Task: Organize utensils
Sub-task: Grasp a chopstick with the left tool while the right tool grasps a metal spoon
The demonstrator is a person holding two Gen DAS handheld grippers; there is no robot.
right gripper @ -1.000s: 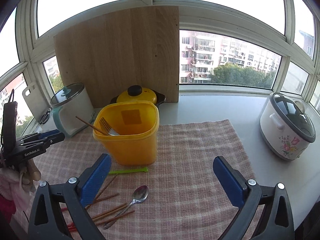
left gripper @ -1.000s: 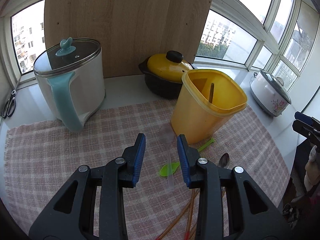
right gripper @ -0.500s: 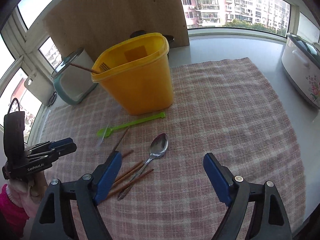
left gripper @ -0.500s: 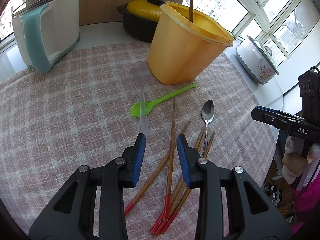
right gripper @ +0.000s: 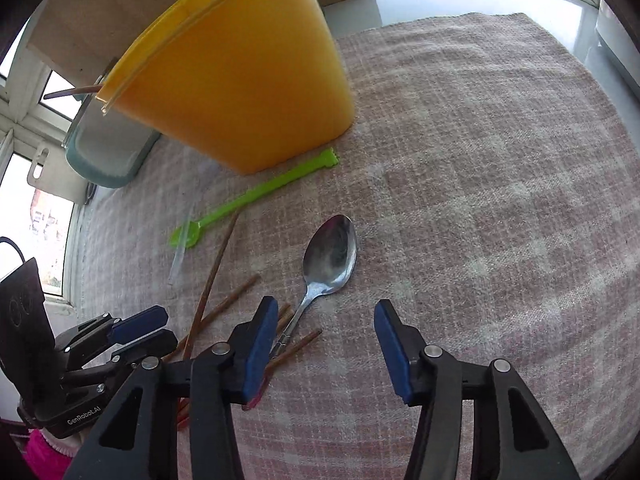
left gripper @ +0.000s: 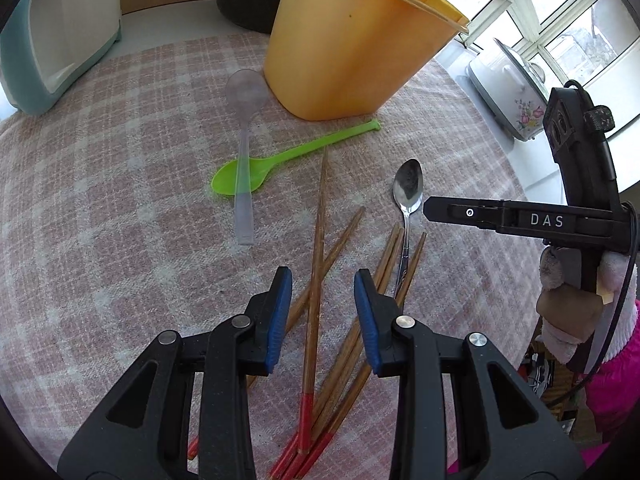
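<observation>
A tub [left gripper: 360,40] stands on a cloth [left gripper: 120,240], with a pot [left gripper: 244,4] behind it and a jug [left gripper: 52,40] to its left; before the tub two plastic spoons [left gripper: 248,168] lie crossed, one handle over the other's bowl; to their right lies a metal spoon [left gripper: 407,196], its handle among scattered chopsticks [left gripper: 316,248] (several overlap); a cooker [left gripper: 508,92] sits off the cloth at far right; one stick [right gripper: 72,91] leans inside the tub.
</observation>
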